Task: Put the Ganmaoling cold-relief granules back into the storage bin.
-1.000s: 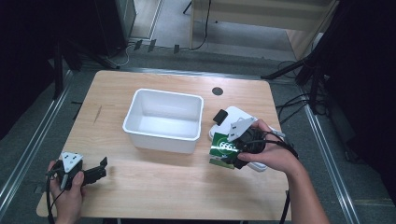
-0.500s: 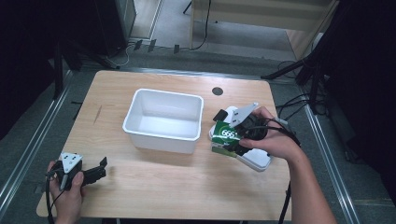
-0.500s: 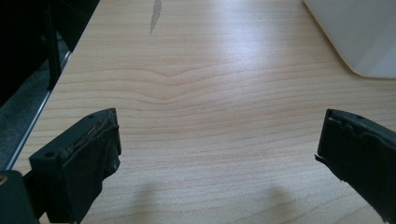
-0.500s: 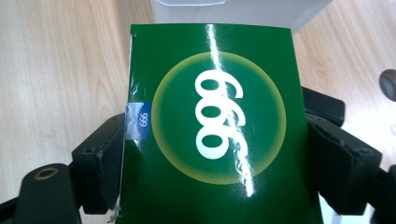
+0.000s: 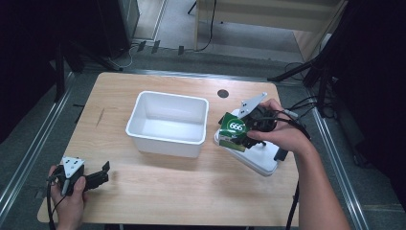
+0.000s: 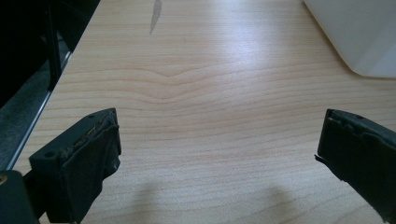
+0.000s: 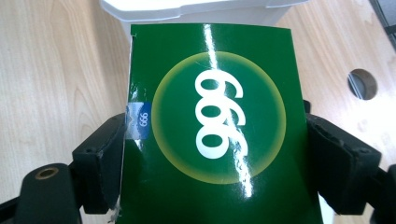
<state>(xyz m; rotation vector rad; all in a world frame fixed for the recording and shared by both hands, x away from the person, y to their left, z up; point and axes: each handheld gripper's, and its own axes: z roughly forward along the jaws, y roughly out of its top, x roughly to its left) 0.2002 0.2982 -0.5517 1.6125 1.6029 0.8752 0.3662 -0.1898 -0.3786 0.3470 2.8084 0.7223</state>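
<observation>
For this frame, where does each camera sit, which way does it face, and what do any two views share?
High view: above the person's side, looking forward and down on the wooden table; forearms, both hands.
Left gripper view: on the left tongs, facing along the tabletop; its two open jaws.
Right gripper view: on the right tongs, facing the green box they clamp.
Shared: the white bin shows in all three.

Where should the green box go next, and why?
Probably a little further left, over the white tub. The right gripper already clamps the green box in the air beside the tub's rim, and the tub looks empty, so carrying it across seems the likely step.
</observation>
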